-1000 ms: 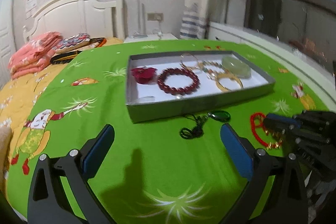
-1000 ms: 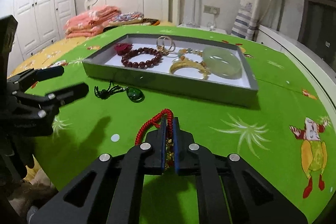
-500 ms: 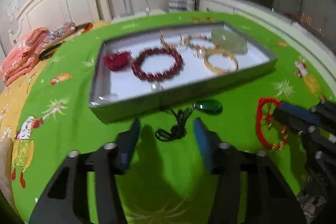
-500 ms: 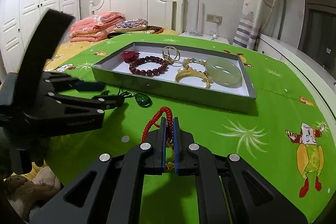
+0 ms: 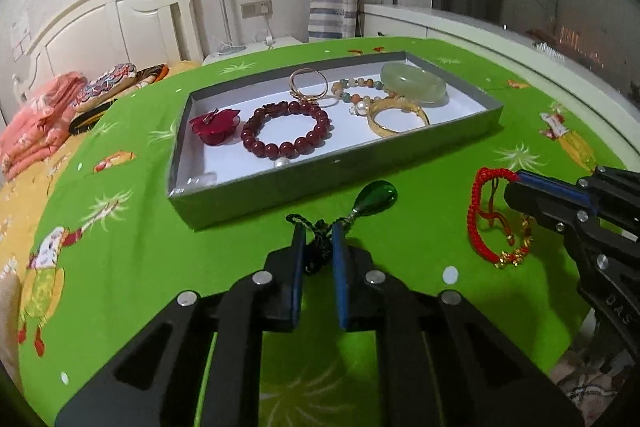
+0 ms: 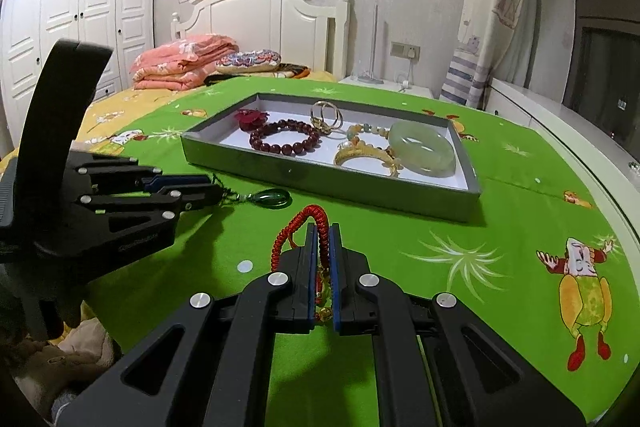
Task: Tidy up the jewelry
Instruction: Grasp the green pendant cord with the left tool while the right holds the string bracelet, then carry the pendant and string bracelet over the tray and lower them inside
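While the left claw (image 5: 318, 241) is pinching the pendant's cord (image 5: 320, 239) and the right claw (image 6: 323, 247) is clamping the red bracelet (image 6: 298, 227) on the green counter (image 6: 460, 227), both are sitting just before the tray (image 5: 360, 171). Lifting each clear over the tray wall seems wisest, keeping the dangling pendant (image 5: 376, 195) from snagging. No writing is reading clearly.
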Available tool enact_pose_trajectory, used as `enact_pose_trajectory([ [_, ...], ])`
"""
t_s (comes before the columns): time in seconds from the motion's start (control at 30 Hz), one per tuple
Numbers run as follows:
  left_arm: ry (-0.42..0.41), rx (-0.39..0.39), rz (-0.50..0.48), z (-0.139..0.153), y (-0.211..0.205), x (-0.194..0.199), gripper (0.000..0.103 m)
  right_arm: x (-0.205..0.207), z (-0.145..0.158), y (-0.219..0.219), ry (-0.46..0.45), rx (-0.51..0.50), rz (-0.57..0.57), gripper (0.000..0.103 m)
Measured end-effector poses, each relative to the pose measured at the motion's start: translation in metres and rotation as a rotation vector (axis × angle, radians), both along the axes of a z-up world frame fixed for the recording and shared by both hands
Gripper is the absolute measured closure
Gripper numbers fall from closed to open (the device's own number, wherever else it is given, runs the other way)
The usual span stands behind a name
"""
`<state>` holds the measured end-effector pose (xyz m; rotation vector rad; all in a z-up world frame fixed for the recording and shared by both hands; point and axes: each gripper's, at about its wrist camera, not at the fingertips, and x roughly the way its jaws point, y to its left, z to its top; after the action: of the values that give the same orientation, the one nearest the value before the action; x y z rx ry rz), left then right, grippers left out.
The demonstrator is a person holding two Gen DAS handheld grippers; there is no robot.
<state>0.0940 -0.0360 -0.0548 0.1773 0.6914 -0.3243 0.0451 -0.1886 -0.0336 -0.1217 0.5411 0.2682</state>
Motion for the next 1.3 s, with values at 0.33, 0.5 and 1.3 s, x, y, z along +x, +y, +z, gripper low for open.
enact_pose_trajectory([
  [0.33, -0.102, -0.089, 0.027, 0.018, 0.023, -0.036, 0.090, -0.023, 0.015, -0.007, -0.083, 0.030, -0.007, 0.098],
  [0.5, -0.175, -0.092, 0.024, 0.030, 0.025, -0.056, 0.090, -0.040, 0.023, -0.006, -0.119, 0.014, 0.000, 0.098],
  [1.3, -0.277, -0.119, 0.054, 0.059, 0.028, -0.058, 0.090, -0.017, 0.055, 0.010, -0.232, -0.022, -0.005, 0.098],
])
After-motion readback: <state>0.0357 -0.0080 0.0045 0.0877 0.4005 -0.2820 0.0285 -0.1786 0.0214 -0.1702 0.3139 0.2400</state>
